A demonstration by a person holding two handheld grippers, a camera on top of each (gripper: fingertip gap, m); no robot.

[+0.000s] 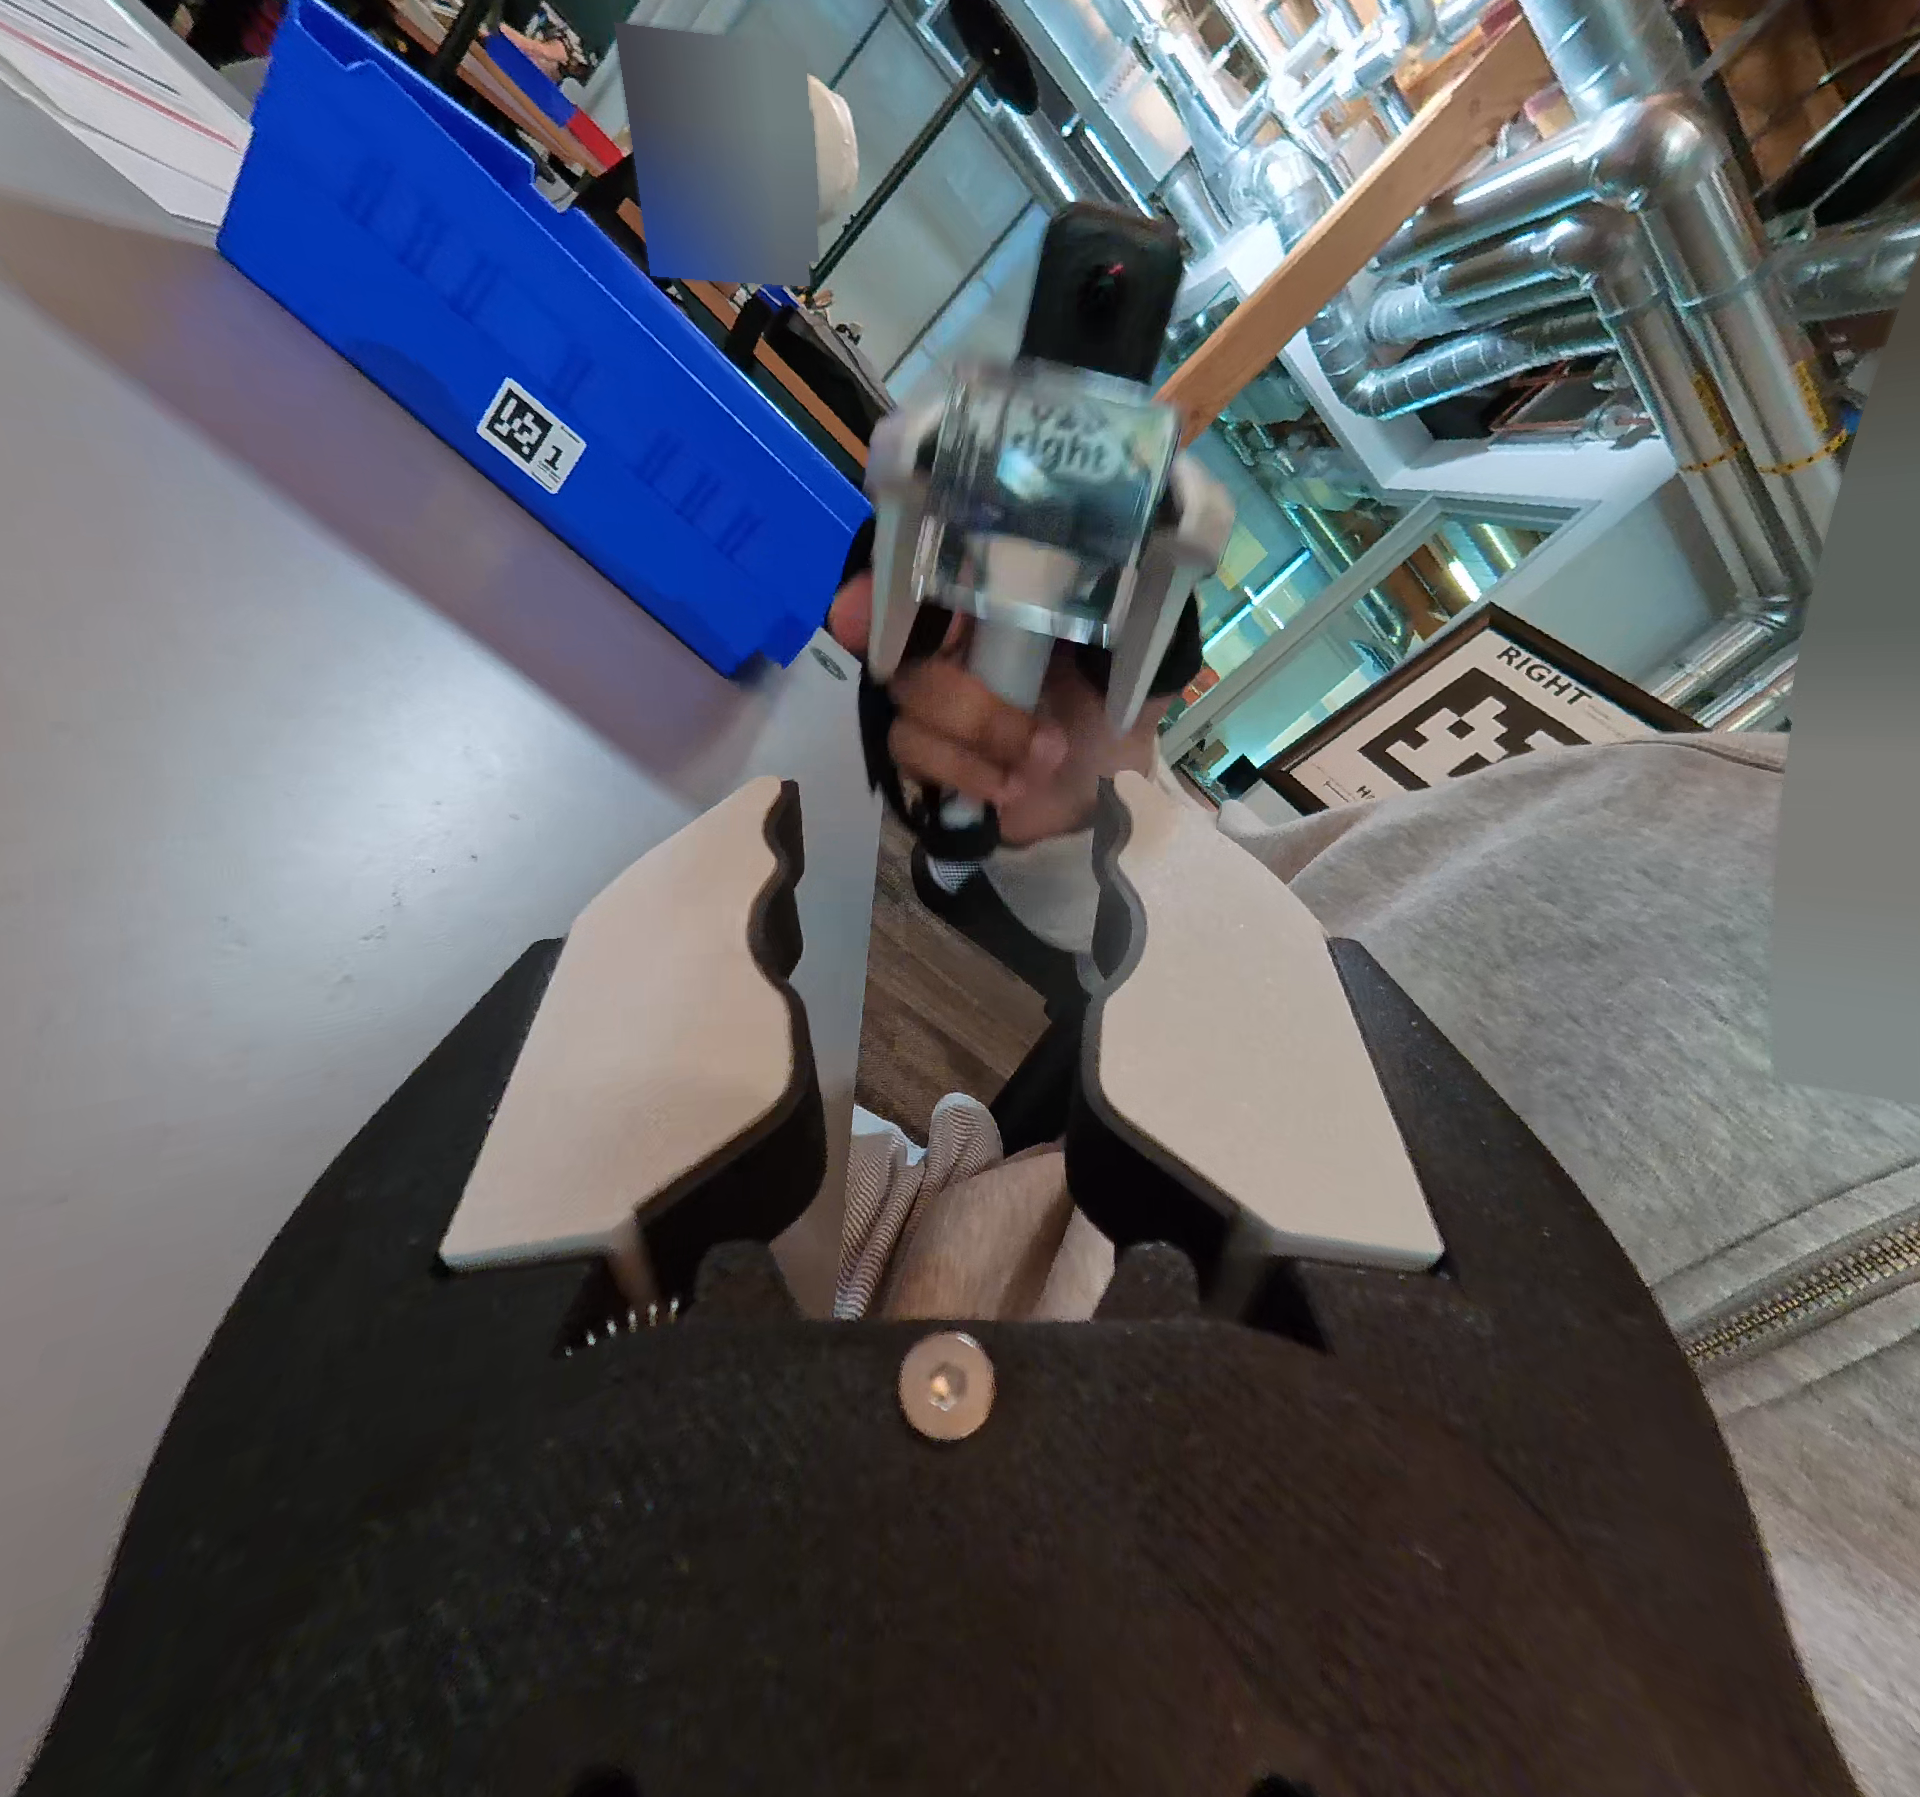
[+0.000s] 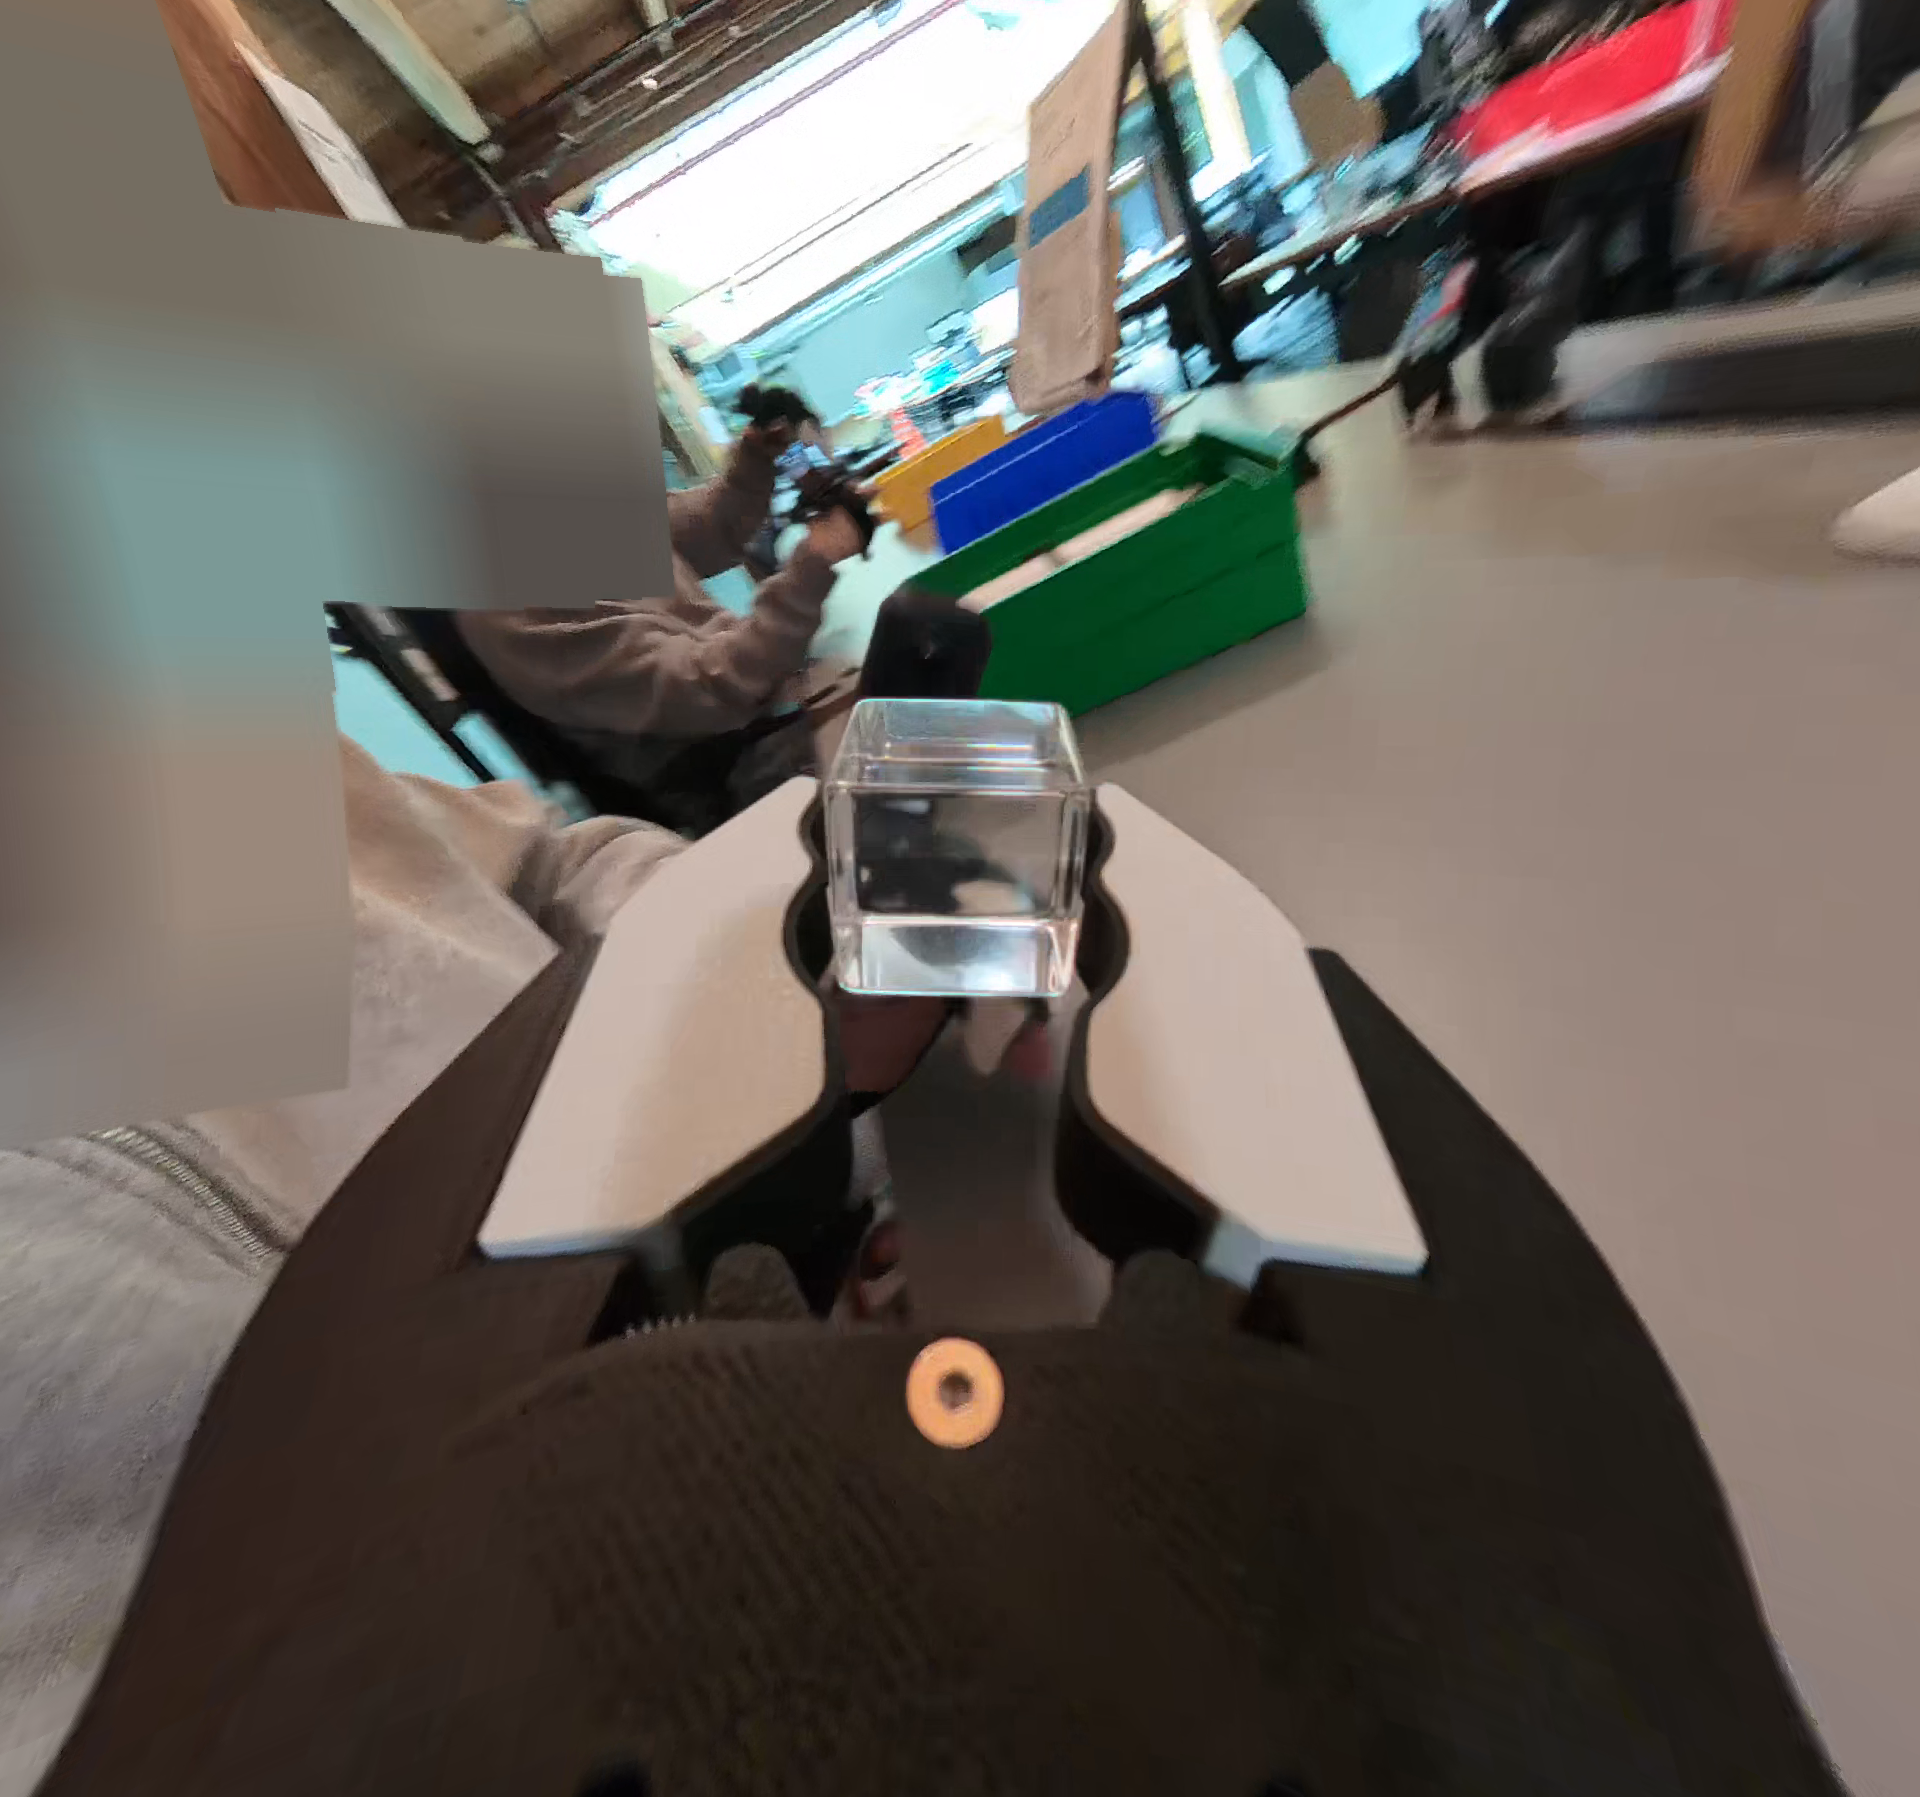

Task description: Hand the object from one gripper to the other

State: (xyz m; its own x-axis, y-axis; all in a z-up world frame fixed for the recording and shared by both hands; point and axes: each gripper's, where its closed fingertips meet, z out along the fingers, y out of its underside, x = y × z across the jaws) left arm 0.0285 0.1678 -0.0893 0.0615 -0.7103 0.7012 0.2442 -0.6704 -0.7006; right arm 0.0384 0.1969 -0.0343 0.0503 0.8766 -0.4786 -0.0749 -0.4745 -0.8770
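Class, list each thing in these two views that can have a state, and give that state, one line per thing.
Left tongs: open, holding nothing.
Right tongs: shut on the clear cube, pointing toward the left tongs.
Clear cube: gripped between the fingers, off the table.
Blue bin: resting on the table; its inside is hidden.
Green bin: resting on the table, open-topped.

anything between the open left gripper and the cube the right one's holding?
Nothing visible. The clear cube sits clamped in the right gripper, facing the left gripper, whose jaws are open and empty. Only open air lies between them in the left wrist view; the blue bin stands off to the side.
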